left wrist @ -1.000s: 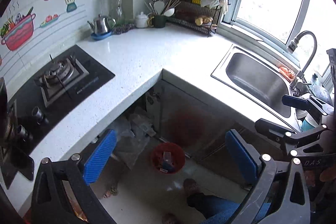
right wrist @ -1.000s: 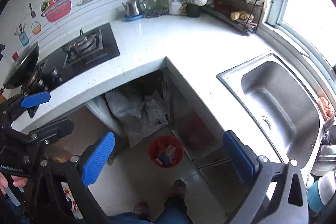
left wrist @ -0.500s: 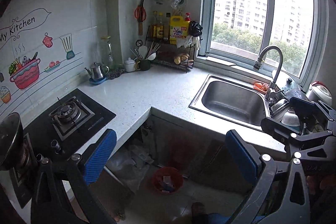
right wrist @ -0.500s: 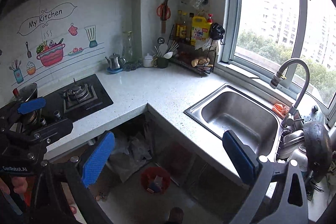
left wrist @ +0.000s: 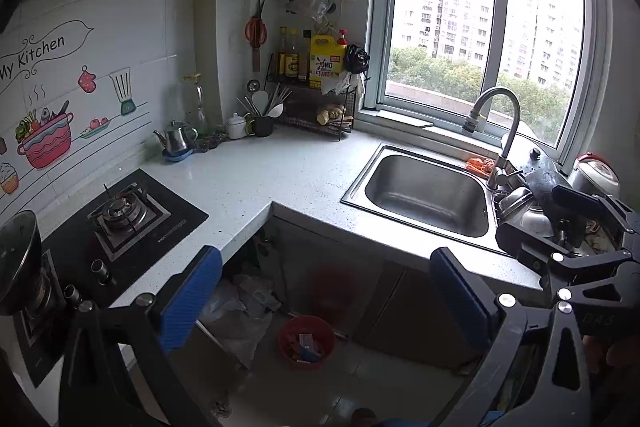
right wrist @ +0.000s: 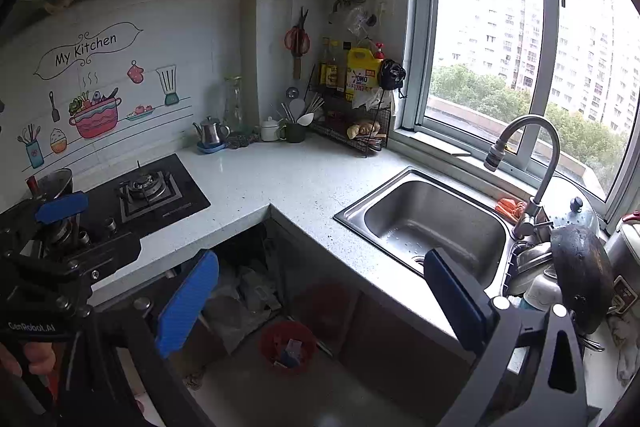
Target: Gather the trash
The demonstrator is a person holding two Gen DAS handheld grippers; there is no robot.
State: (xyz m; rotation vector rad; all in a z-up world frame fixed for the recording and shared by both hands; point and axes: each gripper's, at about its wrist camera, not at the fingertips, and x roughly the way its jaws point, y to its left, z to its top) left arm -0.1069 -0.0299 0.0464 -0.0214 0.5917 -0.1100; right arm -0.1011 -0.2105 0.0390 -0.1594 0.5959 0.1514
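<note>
On the wall sticker (right wrist: 90, 51) you can read "My Kitchen". The yellow jug (left wrist: 327, 66) on the rack shows "OMO". Your left claw's handle (right wrist: 30, 327), seen from the right wrist, reads "GenRobot.AI".

red bin (left wrist: 307, 342): holds scraps; too small and dim to say what they are.
space under the counter (left wrist: 244, 291): crumpled plastic bags in shadow; what lies behind them is hidden.
pot on stove (left wrist: 16, 259): cut off by the left edge of the left wrist view.
dish pile (right wrist: 560, 275): lower right of the right wrist view; pieces overlap, hard to separate.
hand (right wrist: 28, 355): lower left, only fingertips show, rest cut by the frame.
orange item (right wrist: 508, 207): behind the tap base; cannot tell what it is.
</note>
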